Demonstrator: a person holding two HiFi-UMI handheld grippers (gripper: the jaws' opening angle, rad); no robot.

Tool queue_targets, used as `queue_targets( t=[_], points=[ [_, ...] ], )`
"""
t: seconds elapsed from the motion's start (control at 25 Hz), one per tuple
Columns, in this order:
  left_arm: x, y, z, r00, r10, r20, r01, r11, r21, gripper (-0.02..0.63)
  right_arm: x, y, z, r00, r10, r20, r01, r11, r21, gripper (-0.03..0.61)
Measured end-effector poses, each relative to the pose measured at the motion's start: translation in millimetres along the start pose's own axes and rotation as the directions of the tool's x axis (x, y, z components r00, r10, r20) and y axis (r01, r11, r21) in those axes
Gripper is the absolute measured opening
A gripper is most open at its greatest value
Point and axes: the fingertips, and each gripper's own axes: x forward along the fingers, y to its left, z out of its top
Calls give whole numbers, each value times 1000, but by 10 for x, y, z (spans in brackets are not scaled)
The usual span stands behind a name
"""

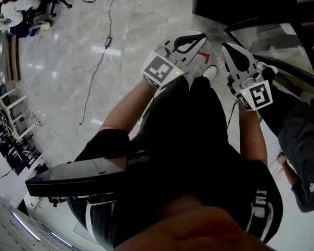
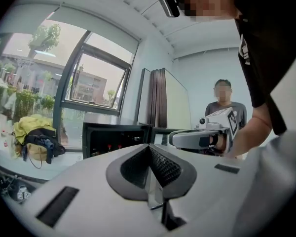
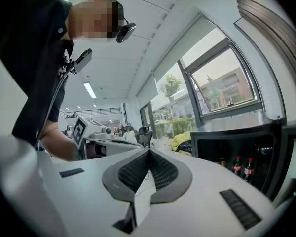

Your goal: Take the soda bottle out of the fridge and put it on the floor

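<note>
Grey marble floor, one black fridge with its door open. You hold two tools: left tool and right tool, both with jaws fully together and nothing gripped. Two soda bottles stand upright inside the fridge.

Head cam down; others toward fridge.

You're holding the left gripper and right gripper, both in smooth matt white plastic. Their dark pads are showing a rough ribbed texture, and the veined stone-look floor is gleaming glossy.
</note>
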Motion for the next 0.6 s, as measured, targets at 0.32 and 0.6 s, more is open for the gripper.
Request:
queue_targets(
  t=[0.32, 0.6],
  points=[
    [-361, -194, 564, 998, -8, 67, 6, 1000, 22, -3, -36, 508, 544, 998, 52, 47, -49, 997, -59, 12],
    [-530, -296, 748, 997, -20, 75, 20, 1000, 3, -3, 3, 653, 760, 996, 53, 69, -48, 996, -82, 12]
  ],
)
